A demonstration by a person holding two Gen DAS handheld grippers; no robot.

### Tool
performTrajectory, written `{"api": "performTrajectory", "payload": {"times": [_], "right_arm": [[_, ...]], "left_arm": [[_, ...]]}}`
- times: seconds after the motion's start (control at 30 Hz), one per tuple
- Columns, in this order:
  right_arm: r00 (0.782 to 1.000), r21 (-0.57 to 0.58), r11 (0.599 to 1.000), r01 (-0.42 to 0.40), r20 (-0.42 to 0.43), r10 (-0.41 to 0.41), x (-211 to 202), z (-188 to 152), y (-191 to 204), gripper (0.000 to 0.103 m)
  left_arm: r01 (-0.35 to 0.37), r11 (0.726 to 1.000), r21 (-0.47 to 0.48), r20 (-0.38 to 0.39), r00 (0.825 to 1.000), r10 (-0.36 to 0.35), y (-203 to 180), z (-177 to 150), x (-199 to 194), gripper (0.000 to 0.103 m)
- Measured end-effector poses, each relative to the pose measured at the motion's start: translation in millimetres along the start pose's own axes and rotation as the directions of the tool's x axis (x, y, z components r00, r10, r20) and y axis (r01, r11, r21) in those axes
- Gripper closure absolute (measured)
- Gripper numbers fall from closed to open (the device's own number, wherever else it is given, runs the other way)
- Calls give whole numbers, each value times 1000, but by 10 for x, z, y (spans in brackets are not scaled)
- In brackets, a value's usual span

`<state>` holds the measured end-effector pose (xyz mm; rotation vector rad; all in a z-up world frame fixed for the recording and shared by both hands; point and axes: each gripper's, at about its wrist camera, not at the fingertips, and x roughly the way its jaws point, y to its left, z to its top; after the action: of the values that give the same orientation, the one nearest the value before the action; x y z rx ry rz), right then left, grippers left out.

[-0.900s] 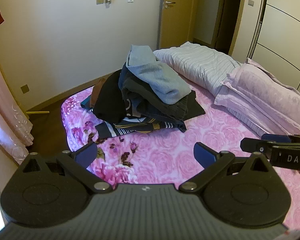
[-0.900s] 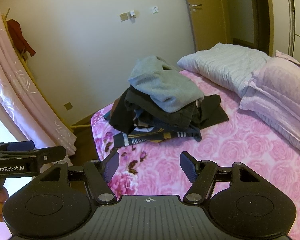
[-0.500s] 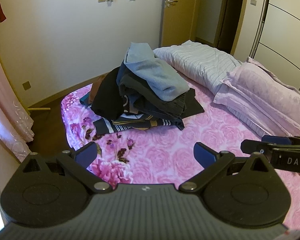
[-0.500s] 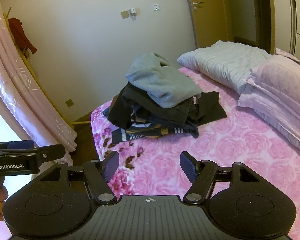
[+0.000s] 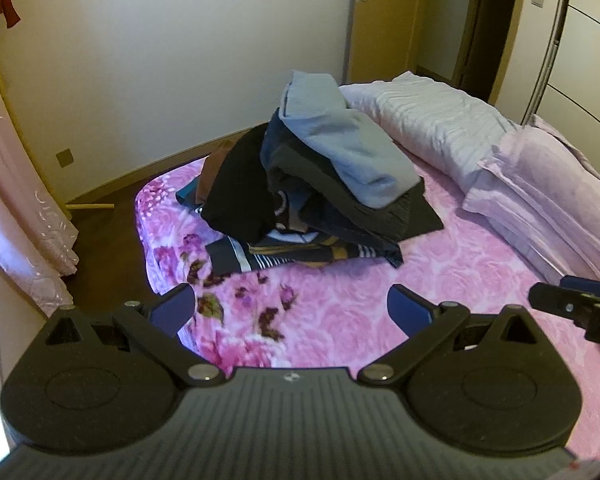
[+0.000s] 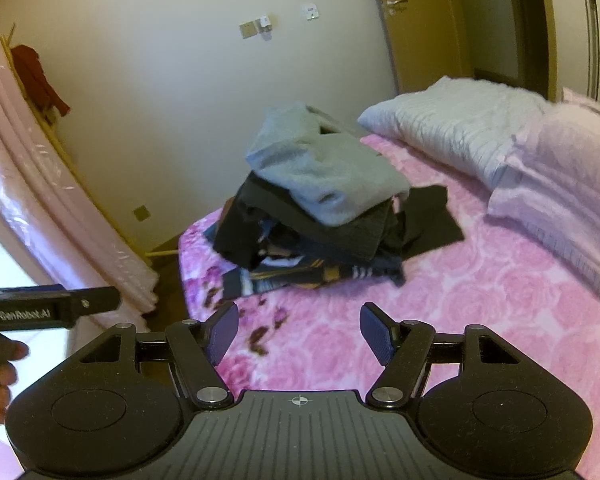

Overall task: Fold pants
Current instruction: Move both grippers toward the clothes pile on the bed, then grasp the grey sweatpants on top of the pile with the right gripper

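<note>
Both tools, the left tool (image 5: 288,312) and right tool (image 6: 298,334), hang released and empty above the floral bed (image 5: 340,320), approaching the clothes pile (image 5: 320,184) at frame centre, where pants must next be picked out.

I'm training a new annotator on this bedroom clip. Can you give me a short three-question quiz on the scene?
1. True or false: the left gripper holds cloth.
2. What lies on top of the clothes pile: A) grey garment B) striped garment C) pillow
3. What surface carries the pile?

Key: 1 false, both it and the right gripper are open and empty. 2 A. 3 the pink floral bedspread.
</note>
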<state>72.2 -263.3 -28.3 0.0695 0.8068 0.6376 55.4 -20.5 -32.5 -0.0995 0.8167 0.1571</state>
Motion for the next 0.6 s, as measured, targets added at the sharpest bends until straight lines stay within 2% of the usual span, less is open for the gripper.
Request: {"api": "performTrajectory", "payload": {"times": [0.23,0.43,0.6], "right_arm": [[997,-21,998,64,55,-62,695,420,56,39],[995,-16,995,96,43,-95,1452,826,207,39],[992,-28,992,123,23,-122,2003,1086,344,39]], "left_arm": [[24,999,31,-22,999,-23,318,599,871,5],[40,997,64,-43,998,-37,620,1167,1671,7],[51,994,99,-81,996,-43,747,1489,2227,7]]}}
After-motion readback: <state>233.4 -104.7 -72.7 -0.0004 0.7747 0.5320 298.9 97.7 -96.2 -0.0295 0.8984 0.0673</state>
